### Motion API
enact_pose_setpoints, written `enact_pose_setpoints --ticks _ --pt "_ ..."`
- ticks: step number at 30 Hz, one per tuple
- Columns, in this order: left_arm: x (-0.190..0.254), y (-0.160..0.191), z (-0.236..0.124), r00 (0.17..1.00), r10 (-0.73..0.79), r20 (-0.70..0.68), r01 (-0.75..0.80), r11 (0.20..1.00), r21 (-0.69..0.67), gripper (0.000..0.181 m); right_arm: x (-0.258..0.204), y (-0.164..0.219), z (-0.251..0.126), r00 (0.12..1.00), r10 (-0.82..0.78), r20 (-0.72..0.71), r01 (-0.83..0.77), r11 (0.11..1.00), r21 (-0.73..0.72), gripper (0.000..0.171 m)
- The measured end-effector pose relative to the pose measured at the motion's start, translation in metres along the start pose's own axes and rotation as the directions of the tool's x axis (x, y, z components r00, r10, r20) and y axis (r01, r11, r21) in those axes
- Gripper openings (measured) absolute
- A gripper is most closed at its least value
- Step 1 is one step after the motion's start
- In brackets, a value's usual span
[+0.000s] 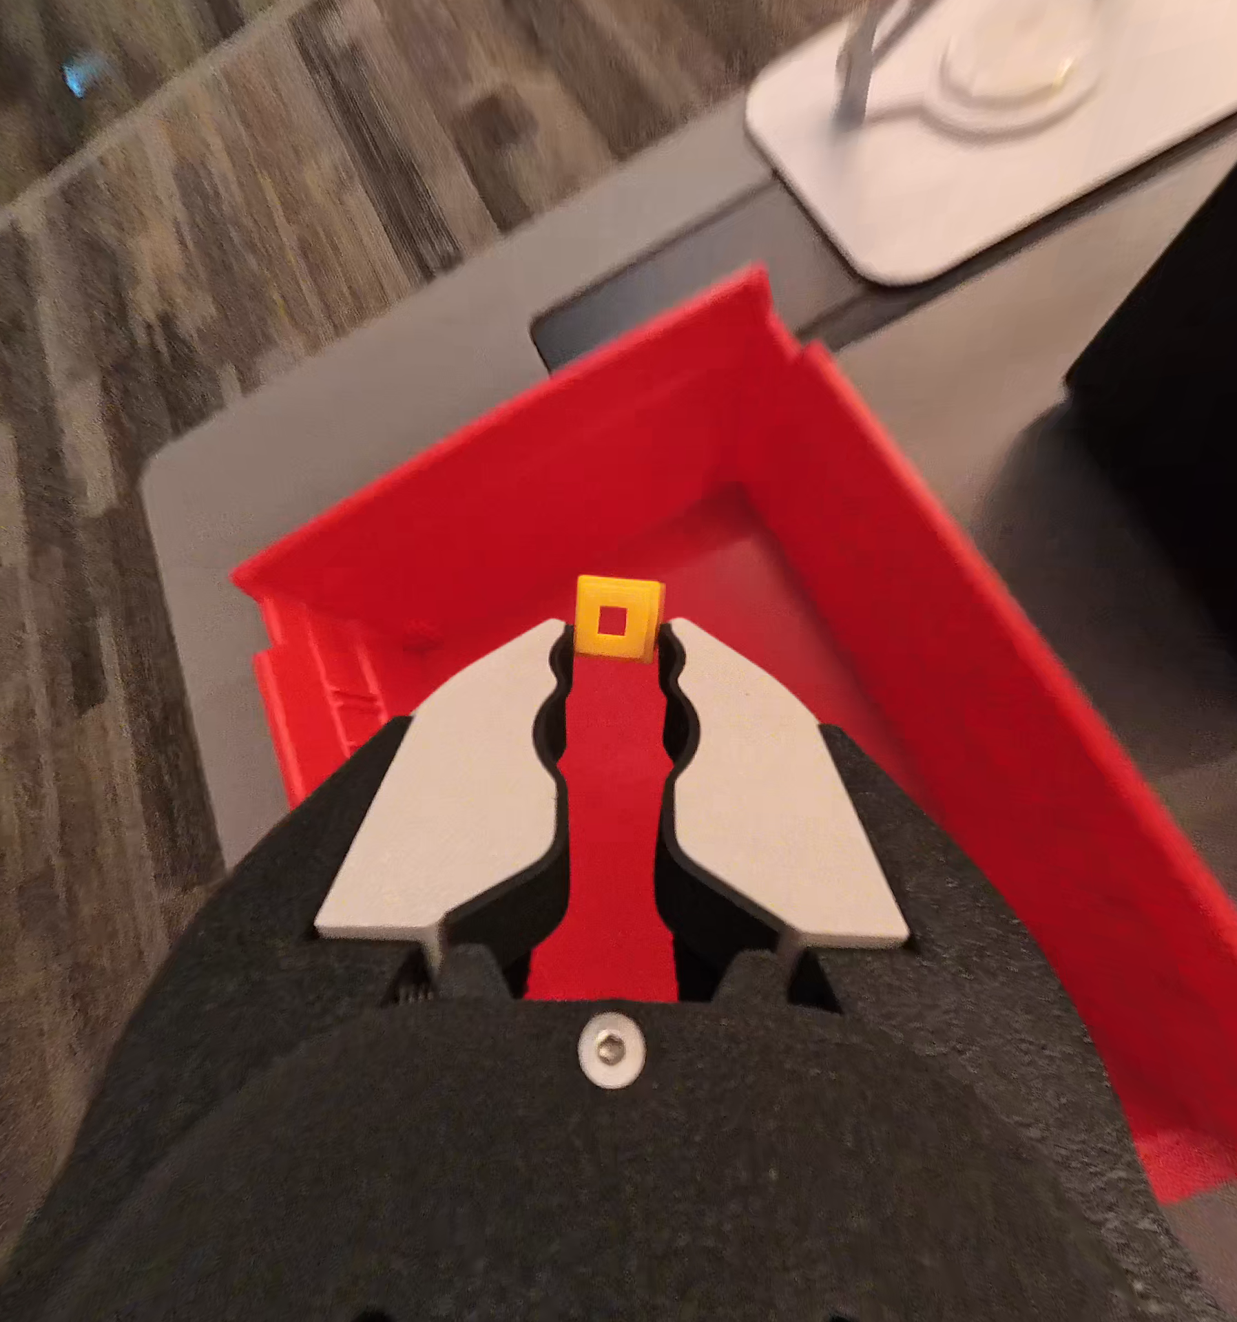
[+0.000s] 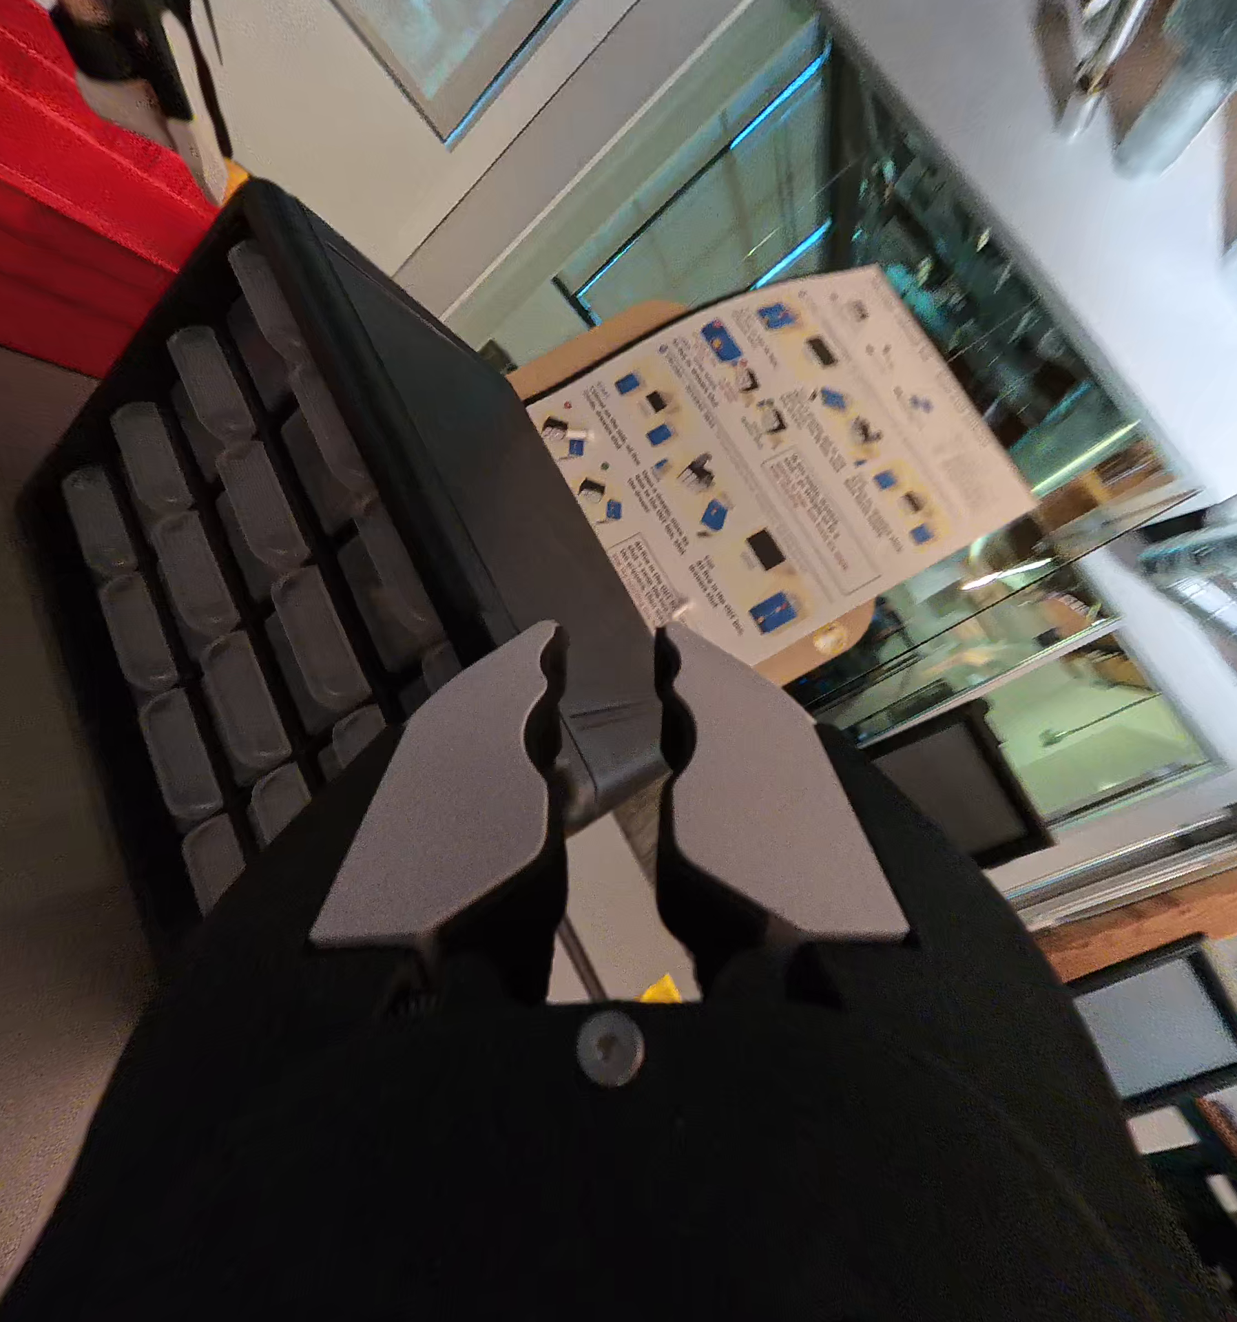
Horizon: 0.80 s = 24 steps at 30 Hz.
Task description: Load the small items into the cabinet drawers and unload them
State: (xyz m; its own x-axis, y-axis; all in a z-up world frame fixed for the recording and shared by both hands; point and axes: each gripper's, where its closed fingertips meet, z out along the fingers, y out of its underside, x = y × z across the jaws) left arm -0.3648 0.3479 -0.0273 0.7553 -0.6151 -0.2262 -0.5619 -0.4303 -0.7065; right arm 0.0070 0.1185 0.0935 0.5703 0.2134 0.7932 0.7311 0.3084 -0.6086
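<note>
One small yellow block [image 1: 619, 619] sits pinched only at the tips of the left gripper [image 1: 616, 633] above the red tray [image 1: 909, 572] at the desk corner, so it may slip out, while the right gripper [image 2: 610, 637] hangs narrowly open and empty beside the cabinet [image 2: 258, 572].

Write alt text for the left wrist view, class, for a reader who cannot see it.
The left gripper pinches a small yellow square piece with a square hole at its fingertips, above the inside of an open red tray. The tray sits on a grey table, with carpeted floor beyond the table's edge.
</note>
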Motion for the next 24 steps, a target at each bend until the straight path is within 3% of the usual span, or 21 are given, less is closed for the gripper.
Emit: enact_pose_setpoints --ticks 5,9,12,18,24 --pt "0.021 -0.045 -0.059 1.0 -0.019 -0.019 0.022 0.984 0.174 0.022 -0.037 -0.006 -0.005 0.989 -0.129 -0.07 0.134 0.987 0.087 0.022" --pt "0.067 -0.084 -0.101 0.98 -0.049 -0.192 0.111 0.938 0.329 0.022 -0.046 0.006 -0.009 0.931 -0.278 -0.237 0.29 0.957 0.017 0.015" --pt "0.109 -0.105 -0.126 0.954 0.033 -0.297 0.095 0.908 0.408 0.022 -0.046 0.021 -0.005 0.912 -0.305 -0.273 0.299 0.952 -0.065 0.015" --pt "0.187 -0.132 -0.155 0.894 0.201 -0.4 0.04 0.855 0.517 0.022 -0.043 0.038 0.001 0.882 -0.367 -0.296 0.337 0.93 -0.149 0.015" --pt "0.259 -0.137 -0.169 0.754 0.297 -0.586 0.077 0.846 0.528 0.022 -0.04 0.038 0.003 0.813 -0.462 -0.355 0.414 0.886 -0.207 0.008"
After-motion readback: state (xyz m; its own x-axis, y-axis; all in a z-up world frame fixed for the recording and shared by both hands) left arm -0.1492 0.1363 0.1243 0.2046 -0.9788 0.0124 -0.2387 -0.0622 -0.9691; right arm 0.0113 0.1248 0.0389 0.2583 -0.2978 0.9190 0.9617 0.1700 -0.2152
